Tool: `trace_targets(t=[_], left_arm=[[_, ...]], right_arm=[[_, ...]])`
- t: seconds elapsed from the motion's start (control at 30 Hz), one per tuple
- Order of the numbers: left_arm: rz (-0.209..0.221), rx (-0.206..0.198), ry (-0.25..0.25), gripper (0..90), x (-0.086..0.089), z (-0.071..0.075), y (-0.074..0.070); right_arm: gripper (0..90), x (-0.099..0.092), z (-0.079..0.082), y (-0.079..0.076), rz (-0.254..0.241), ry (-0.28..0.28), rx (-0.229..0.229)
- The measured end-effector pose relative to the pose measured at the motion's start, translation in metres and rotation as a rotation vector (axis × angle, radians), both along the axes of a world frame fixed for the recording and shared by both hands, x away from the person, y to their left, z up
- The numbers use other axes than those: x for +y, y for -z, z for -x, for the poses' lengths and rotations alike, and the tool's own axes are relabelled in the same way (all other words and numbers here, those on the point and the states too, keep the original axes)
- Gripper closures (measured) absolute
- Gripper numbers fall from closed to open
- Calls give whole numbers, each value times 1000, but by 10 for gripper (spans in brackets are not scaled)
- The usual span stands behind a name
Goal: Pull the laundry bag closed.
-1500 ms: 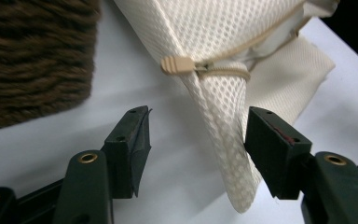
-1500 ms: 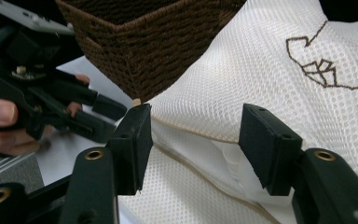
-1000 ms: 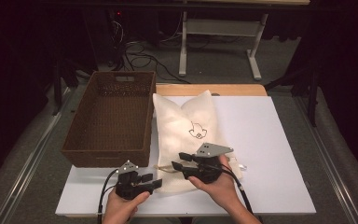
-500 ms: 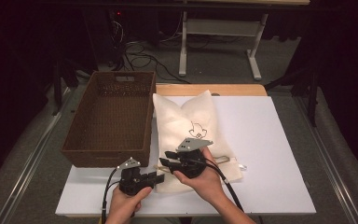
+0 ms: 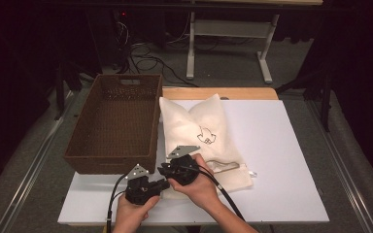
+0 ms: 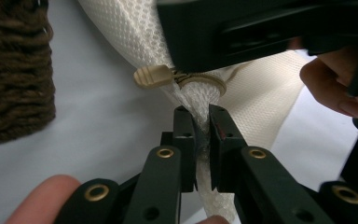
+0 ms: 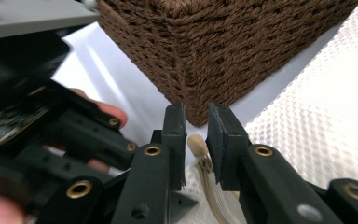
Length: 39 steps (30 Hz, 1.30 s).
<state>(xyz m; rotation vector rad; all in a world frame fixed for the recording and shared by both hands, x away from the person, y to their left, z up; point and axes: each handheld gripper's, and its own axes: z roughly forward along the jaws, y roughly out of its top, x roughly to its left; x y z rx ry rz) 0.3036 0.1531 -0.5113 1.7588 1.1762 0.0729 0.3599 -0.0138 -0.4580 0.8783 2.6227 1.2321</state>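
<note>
Two large things lie side by side on the white rectangular tabletop: a dark brown woven wicker basket and, touching its near right corner, a cream mesh fabric pouch with a beige zipper. At the pouch's near corner, the left gripper has just been closing and pinches bunched mesh. The right gripper has also been closing; its jaws stand narrowly apart around the small beige zipper pull.
</note>
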Motion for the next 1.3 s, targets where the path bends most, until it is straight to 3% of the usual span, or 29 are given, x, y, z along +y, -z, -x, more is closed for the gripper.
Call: trace_targets(t=[0.1, 0.2, 0.33, 0.47, 0.67, 0.7, 0.9, 0.97, 1.1, 1.13, 1.17, 1.3], left_arm=[[6, 10, -9, 848, 1, 1, 1], [4, 10, -9, 853, 0, 1, 1], [-20, 3, -10, 852, 0, 3, 0], [-25, -3, -12, 852, -2, 4, 0], [-32, -4, -11, 852, -3, 4, 0], [-27, -5, -17, 852, -2, 4, -1], [-34, -8, -18, 851, -2, 4, -1], [-40, -10, -13, 851, -3, 4, -1], [-46, -12, -15, 850, -4, 4, -1], [-46, -12, -15, 851, -4, 4, -1], [-48, -14, -15, 850, -4, 4, -1], [-57, -21, -15, 850, -5, 5, -2]], right_arm=[[751, 7, -5, 4, 37, 7, 19], [731, 10, -10, 7, 38, -8, 30], [725, 13, -11, 10, 68, -30, 45], [808, 11, -10, 11, 81, -28, 38], [816, 3, -5, 1, 29, -23, 15], [816, -5, -4, -4, 2, -12, 11], [789, -25, -4, -4, -28, -8, 41], [764, -29, -4, -1, -27, -11, 56], [660, -38, -7, 4, -113, 2, 144], [660, -38, -7, 4, -113, 2, 144], [638, -40, -8, 6, -164, 21, 150], [651, -40, -8, 5, -191, 42, 197]])
